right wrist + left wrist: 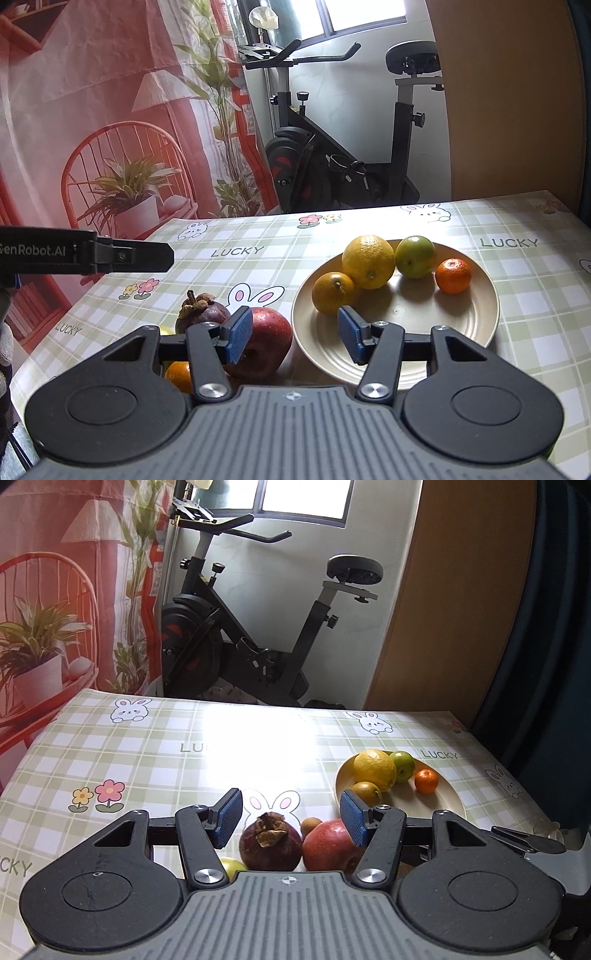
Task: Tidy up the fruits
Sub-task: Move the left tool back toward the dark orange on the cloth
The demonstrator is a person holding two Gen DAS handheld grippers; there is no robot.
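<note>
The left tongs [291, 818] are hovering spread and empty over the counter [155, 753], with the mangosteen [269, 843] lying just below and between their pads, slightly toward the left pad. The red apple [330, 845] is sitting beside it, touching, under the right pad. The right tongs [295, 334] are also standing spread and empty, straddling the gap between the apple and the rim of the plate [476, 328], which is already carrying a lemon [368, 261], an orange, a green fruit and a mandarin. The left hand looks nearer to the mangosteen; the plate is lying to its right.
</note>
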